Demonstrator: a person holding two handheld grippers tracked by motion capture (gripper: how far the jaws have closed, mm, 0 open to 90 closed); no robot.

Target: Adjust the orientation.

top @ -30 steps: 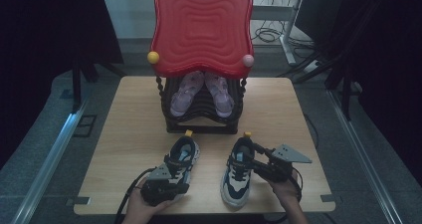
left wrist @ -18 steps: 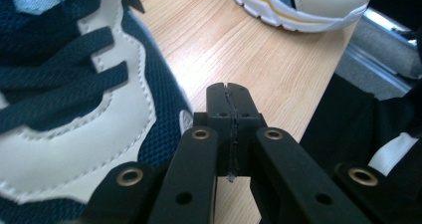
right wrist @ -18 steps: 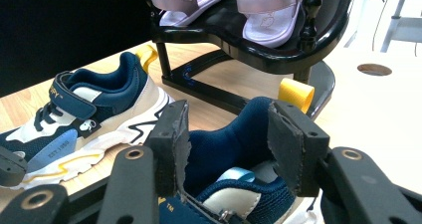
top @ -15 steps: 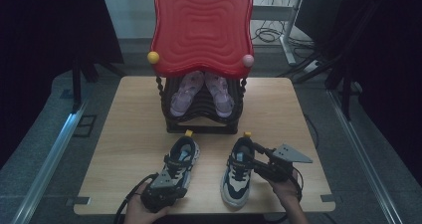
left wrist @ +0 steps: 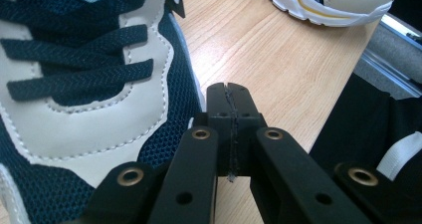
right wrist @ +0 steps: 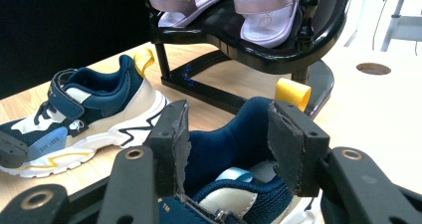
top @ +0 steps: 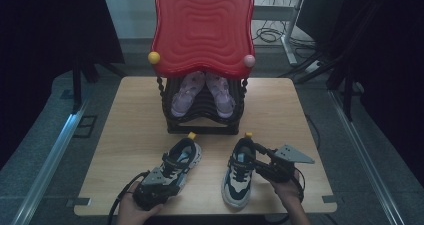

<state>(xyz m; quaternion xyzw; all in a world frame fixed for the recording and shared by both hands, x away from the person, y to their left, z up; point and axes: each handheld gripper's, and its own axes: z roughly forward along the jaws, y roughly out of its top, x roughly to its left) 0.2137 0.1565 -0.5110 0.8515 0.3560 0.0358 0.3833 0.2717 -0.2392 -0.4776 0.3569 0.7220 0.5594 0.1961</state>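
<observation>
**Two sneakers on the table, grippers at each**

We see the left gripper (left wrist: 230, 92) pressed together beside the left sneaker (top: 180, 160). The right gripper (right wrist: 226, 134) is spread around the right sneaker's (top: 241, 172) heel collar. Pink sandals (top: 202, 92) sit on the black rack (top: 200, 125).

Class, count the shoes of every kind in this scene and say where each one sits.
4: two navy-and-cream sneakers on the wooden table, left sneaker and right sneaker; two lilac sandals on the black rack's shelf. Others may be hidden under the red lid.
</observation>
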